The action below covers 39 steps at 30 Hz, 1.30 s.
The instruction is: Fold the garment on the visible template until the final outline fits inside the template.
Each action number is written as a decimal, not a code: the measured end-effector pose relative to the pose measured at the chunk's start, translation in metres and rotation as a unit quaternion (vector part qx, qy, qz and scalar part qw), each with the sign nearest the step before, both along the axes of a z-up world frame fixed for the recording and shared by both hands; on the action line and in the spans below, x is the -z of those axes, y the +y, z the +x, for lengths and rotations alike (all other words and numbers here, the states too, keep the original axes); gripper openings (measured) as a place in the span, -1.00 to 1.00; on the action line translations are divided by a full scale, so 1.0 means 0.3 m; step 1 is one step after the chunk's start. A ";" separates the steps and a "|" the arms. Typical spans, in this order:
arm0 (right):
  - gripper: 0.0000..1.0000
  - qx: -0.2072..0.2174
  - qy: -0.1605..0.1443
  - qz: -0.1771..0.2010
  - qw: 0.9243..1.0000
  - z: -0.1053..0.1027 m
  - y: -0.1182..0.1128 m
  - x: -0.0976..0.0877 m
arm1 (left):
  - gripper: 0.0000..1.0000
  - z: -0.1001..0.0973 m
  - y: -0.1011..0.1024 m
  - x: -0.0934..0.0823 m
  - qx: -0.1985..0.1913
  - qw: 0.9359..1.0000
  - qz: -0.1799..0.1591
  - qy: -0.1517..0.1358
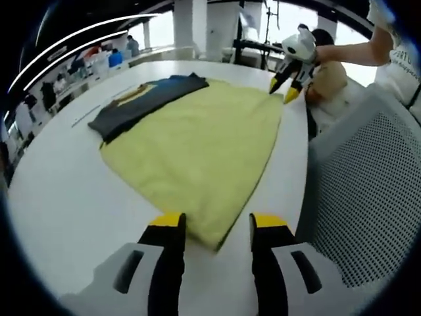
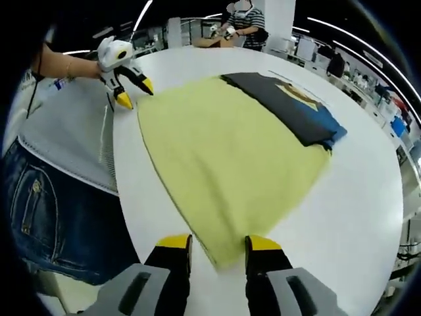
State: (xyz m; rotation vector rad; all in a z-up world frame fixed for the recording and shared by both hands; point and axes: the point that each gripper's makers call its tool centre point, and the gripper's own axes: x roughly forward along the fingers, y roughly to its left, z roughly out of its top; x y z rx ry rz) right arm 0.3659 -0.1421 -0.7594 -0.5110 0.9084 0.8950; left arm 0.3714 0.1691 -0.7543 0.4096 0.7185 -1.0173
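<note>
Left gripper [image 1: 217,224] and right gripper [image 2: 218,245]: jaws open, each straddling a near corner of yellow garment [image 1: 204,145], frame bottom centre; table [image 1: 66,197] white

bare table [image 1: 72,197] left of cloth [image 1: 204,151]; folded dark garment [image 1: 141,102] at far edge.

A big open work lab

A wide white bench [image 1: 59,197] with a round edge sits under long ceiling strip lights [image 1: 79,36]. More benches behind it hold gear and boxes, and another person [image 2: 245,21] works at the far edge.
</note>
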 end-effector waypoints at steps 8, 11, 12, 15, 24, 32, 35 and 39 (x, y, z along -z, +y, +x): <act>-0.57 -0.048 0.006 -0.014 0.999 -0.008 0.011 0.001 | -0.40 -0.005 -0.009 0.003 0.031 0.999 0.016 -0.011; -0.61 -0.048 0.013 -0.014 0.999 -0.001 0.007 0.003 | -0.45 0.002 -0.011 0.003 0.044 0.999 0.023 -0.020; -0.66 -0.046 0.012 -0.015 0.999 0.008 0.004 0.003 | -0.52 0.007 -0.010 0.002 0.044 0.999 0.024 -0.020; -0.83 -0.036 0.010 -0.016 0.999 0.027 -0.010 0.007 | -0.57 0.011 -0.010 0.003 0.050 0.998 0.029 -0.013; -0.99 -0.031 0.006 -0.017 0.999 0.058 -0.001 0.008 | -0.90 0.024 -0.016 0.007 0.064 0.996 0.053 -0.025; -1.00 -0.028 0.006 -0.010 1.000 0.071 0.004 0.005 | -0.98 0.040 -0.011 0.003 0.043 0.997 0.061 -0.029; -1.00 -0.029 0.010 -0.012 0.999 0.054 0.006 0.000 | -0.98 0.029 -0.008 -0.005 0.045 0.997 0.061 -0.031; -1.00 -0.027 0.009 -0.008 1.000 0.039 0.007 -0.010 | -0.98 0.024 -0.002 -0.025 0.036 0.997 0.053 -0.035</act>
